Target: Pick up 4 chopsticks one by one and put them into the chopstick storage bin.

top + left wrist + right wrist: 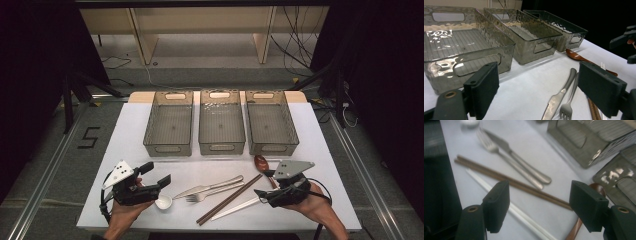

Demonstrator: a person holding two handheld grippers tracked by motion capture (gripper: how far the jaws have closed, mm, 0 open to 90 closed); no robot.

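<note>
The cutlery lies loose on the desk (140, 120) at about six o'clock of the three bins: a knife (210, 186) and fork (212, 192) side by side, brown chopsticks (230, 198) slanting just right of them, white chopsticks (235, 207) nearer the front edge, a brown spoon (262, 164) at two o'clock of the group and a white spoon (163, 201) at nine o'clock. The right tongs (261, 195) hang just above the white chopsticks and the brown spoon's handle, spread, with nothing between the pads. The left tongs (157, 176) hover beside the white spoon, also spread and empty. Beyond stand the left bin (169, 122), middle bin (221, 121) and right bin (271, 121), all bare. This looks like the very start of sorting: nothing is picked yet. The next move likely calls for lowering one pair of tongs squarely over a single thin piece and pinching it without dragging its neighbours
</note>
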